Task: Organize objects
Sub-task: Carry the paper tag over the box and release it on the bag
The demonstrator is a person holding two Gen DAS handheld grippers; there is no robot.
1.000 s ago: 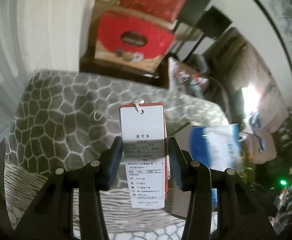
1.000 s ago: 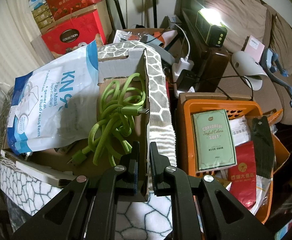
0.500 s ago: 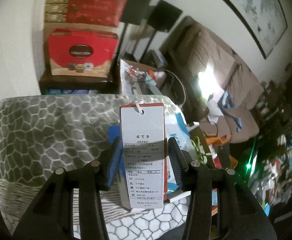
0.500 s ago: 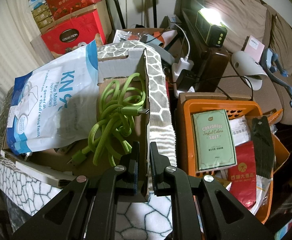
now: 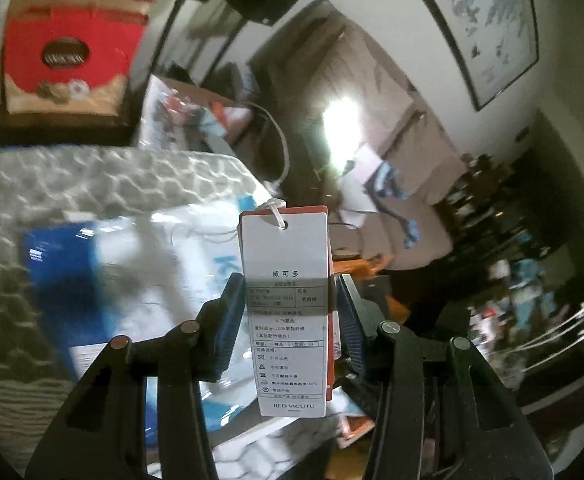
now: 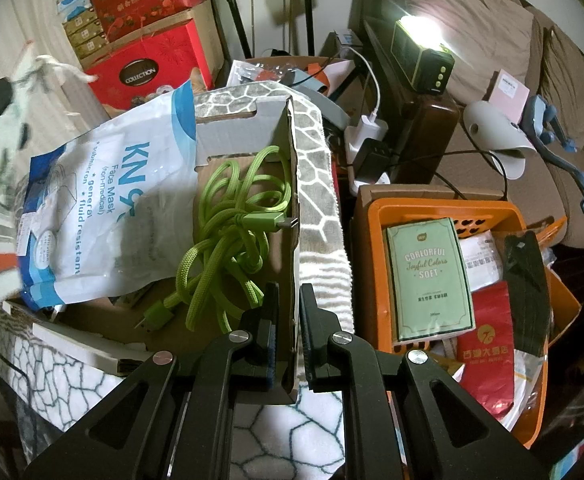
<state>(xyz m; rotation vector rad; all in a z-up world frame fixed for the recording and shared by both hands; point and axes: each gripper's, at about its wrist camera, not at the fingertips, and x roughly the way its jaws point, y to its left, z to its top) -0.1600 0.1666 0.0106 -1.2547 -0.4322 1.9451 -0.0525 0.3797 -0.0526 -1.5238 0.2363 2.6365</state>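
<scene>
Two grippers: both are busy, one on a tag, one on a box.
Left gripper (image 5: 287,320): clamped on a white clothing tag (image 5: 285,300), with a red card behind it; the tag stands upright between the blue pads, its string loop at the top.
Tag place: in the air above the box, over the mask bag (image 5: 143,264); not yet set down anywhere.
Right gripper (image 6: 287,334): closed on the right wall of the cardboard box (image 6: 289,240), one finger inside the box, one outside, seemingly steadying it.
Box place: on the grey patterned blanket (image 6: 316,184), just left of the orange basket (image 6: 376,216).
Inside the box: the mask bag (image 6: 103,200) lies against the left and back; a green cable (image 6: 231,232) is coiled against the right wall, near the held edge; some flat white items sit at the box's near left corner, too hidden to name.
Right of the box: the basket holds a green pack (image 6: 430,280), a red bag (image 6: 488,344) and a black item; it looks like a second sorting spot.
Done so far: by my judgement, several things are already gathered in the box and in the basket, and the tag is picked up.
Left to do: probably dropping the tag into the box or the basket; which one I cannot tell. Loose items behind the box, by the red cartons (image 6: 147,64), may also need sorting.
Progress: somewhere mid-task, judging by the clutter around the box.
Caution: the left view is motion-blurred, so the tag's exact spot over the box is uncertain.
</scene>
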